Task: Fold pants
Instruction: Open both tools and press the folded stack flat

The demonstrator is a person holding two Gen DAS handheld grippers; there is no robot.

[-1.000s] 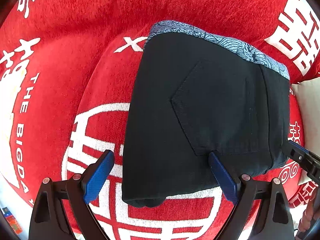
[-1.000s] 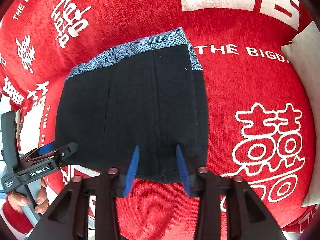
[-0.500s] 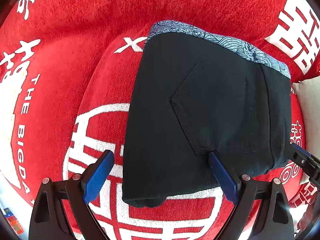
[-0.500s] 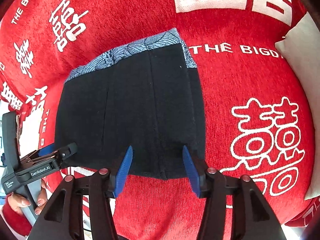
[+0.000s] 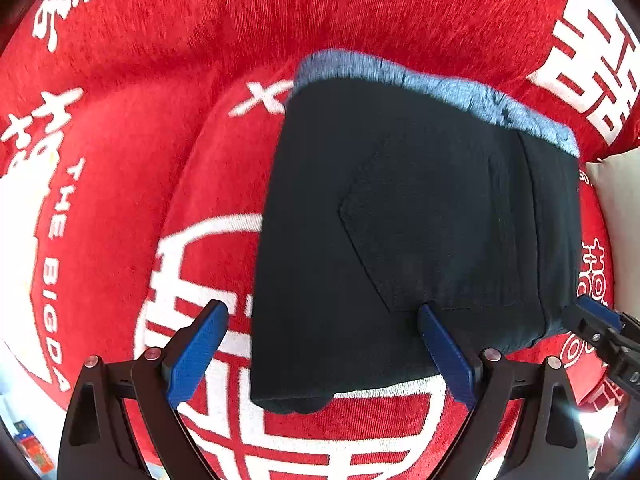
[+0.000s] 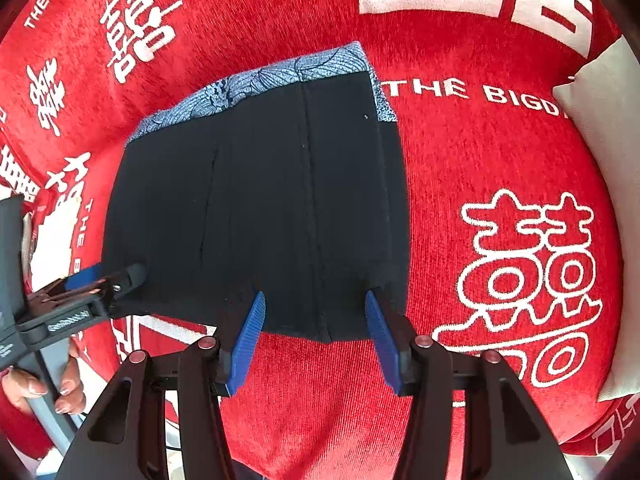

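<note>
The black pants [image 5: 400, 232] lie folded into a compact rectangle on the red cloth, with a blue patterned waistband [image 5: 432, 84] along the far edge and a back pocket facing up. They also show in the right wrist view [image 6: 264, 208]. My left gripper [image 5: 324, 320] is open and empty, its jaws spread wide over the near edge of the pants. My right gripper [image 6: 316, 312] is open and empty at the near edge of the pants. Each gripper shows at the side of the other's view: the right one [image 5: 600, 332], the left one [image 6: 100, 284].
A red cloth with white characters and lettering [image 6: 520, 272] covers the whole surface. A pale cushion [image 6: 600, 128] lies at the right edge, also in the left wrist view [image 5: 620, 208]. A hand [image 6: 40, 392] holds the left gripper's handle.
My right gripper has opened wider and drawn back slightly from the pants' near edge. My left gripper stays open and has barely moved. The pants lie still.
</note>
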